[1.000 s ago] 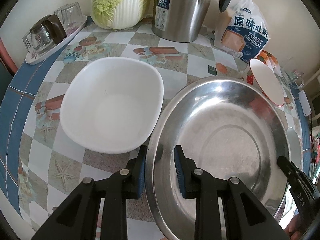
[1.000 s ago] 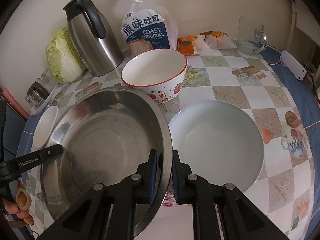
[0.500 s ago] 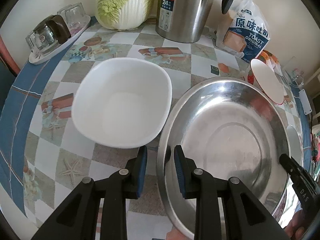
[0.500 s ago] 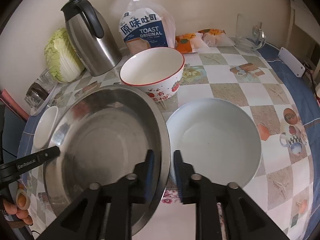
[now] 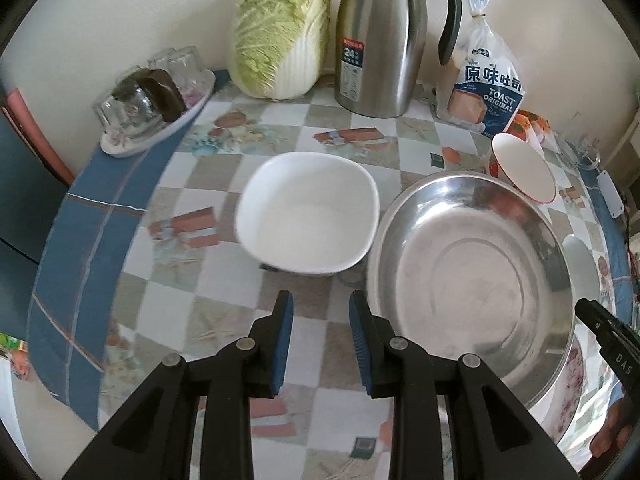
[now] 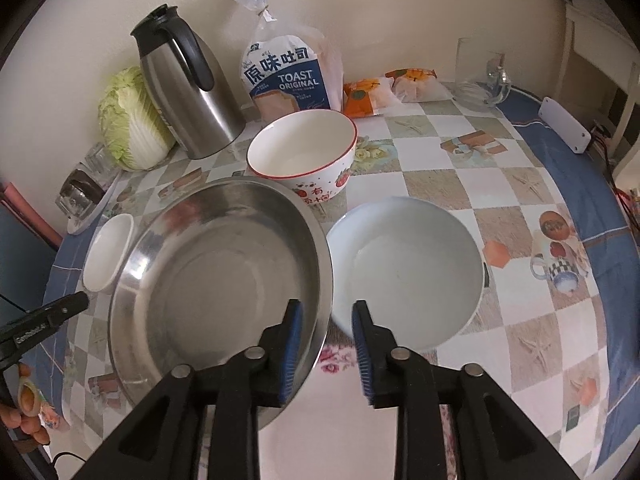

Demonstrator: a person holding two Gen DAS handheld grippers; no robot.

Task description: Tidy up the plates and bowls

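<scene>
A large steel basin (image 5: 472,256) (image 6: 224,276) sits on the table. A white square bowl (image 5: 308,212) (image 6: 110,254) lies to its left. A pale round plate (image 6: 408,272) lies to its right. A red-rimmed bowl (image 6: 304,156) (image 5: 524,168) stands behind. My left gripper (image 5: 320,340) is open and empty, just left of the basin's rim. My right gripper (image 6: 326,344) is open, its fingers either side of the basin's right rim without gripping it.
A steel thermos jug (image 5: 380,40), a cabbage (image 5: 280,32), a toast bag (image 6: 286,76) and snack packets (image 6: 368,96) stand along the wall. A tray of glasses (image 5: 152,108) is at the far left. A glass mug (image 6: 480,72) stands at the far right.
Both grippers have opened and let go of the basin's rim. The left gripper has drawn back and to the left, clear of the basin.
</scene>
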